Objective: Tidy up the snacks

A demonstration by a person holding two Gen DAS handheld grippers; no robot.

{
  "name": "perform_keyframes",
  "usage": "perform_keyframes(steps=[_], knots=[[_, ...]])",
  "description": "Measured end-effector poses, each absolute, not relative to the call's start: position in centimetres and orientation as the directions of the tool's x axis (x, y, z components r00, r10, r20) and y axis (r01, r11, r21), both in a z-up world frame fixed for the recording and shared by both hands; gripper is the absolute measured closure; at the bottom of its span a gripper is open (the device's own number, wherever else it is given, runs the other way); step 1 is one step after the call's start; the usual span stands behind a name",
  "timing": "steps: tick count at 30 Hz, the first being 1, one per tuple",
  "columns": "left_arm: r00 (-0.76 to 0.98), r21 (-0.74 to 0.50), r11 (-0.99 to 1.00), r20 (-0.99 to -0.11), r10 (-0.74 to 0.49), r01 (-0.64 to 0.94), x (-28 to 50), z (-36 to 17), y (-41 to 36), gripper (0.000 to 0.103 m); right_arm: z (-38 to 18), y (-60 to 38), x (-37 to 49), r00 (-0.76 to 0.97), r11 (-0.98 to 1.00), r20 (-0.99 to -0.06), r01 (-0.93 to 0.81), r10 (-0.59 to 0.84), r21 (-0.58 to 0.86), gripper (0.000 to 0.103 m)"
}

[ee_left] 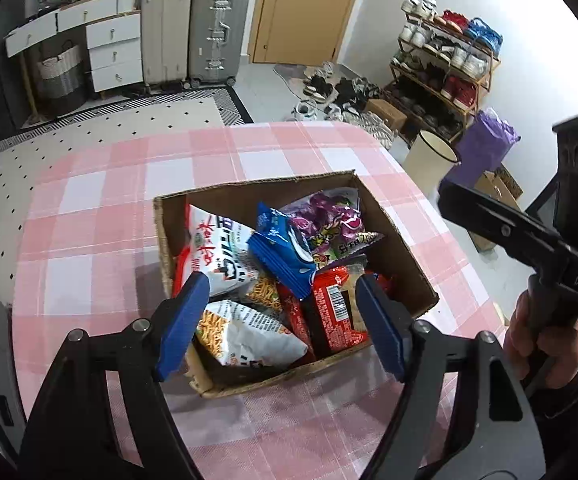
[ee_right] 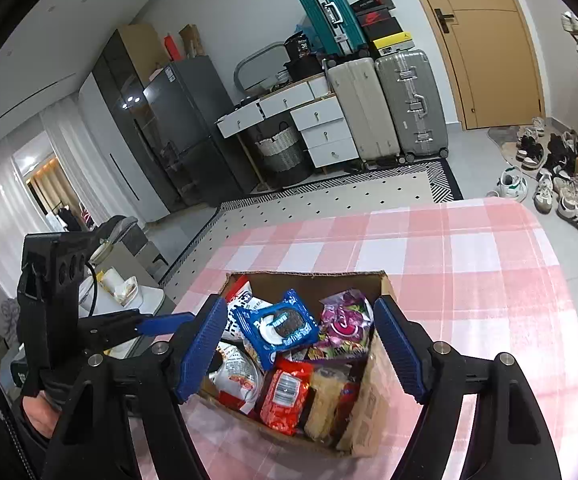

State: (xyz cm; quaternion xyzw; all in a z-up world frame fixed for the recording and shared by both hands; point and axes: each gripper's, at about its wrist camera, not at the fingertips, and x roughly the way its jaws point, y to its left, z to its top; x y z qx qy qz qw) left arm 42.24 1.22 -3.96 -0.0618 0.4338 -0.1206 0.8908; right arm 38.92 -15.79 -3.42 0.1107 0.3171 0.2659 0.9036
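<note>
Hovering both grippers over cardboard box (ee_left: 405, 240) on pink checked tablecloth (ee_left: 109, 216): left gripper (ee_left: 281, 320) jaws apart, empty; right gripper (ee_right: 301, 344) likewise. I judge snacks all boxed (Oreo pack (ee_right: 277, 326) topmost), sorting not yet done.

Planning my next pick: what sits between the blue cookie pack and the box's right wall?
In the right wrist view, a purple candy bag fills the stretch between the blue cookie pack and the cardboard box wall.

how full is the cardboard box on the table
Nearly full: the cardboard box holds a heap of snack packets, with the blue cookie pack lying on top, about level with the rim.
</note>
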Motion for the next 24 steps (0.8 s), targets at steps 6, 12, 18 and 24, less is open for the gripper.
perform_keyframes(steps=[6,12,18,24], knots=[[0.619,-0.199,0.971,-0.749,-0.238,0.132,40.1,-2.8,1.8,0.029,-3.2,-16.7,36.5,0.674,0.828,-0.484,-0.421,0.558,0.37,0.018],[0.691,-0.185,0.981,-0.702,-0.175,0.061,36.9,-1.1,2.6,0.023,-2.1,-16.8,33.9,0.718,0.846,-0.45,-0.422,0.531,0.326,0.012],[0.745,-0.156,0.988,-0.656,-0.119,0.02,34.0,0.5,2.4,0.02,-1.0,-17.8,31.2,0.781,0.865,-0.384,-0.39,0.493,0.316,0.01],[0.808,-0.093,0.996,-0.588,-0.047,-0.011,30.6,1.8,1.8,0.011,-0.6,-17.9,28.6,0.829,0.89,-0.334,-0.38,0.449,0.253,0.007]])
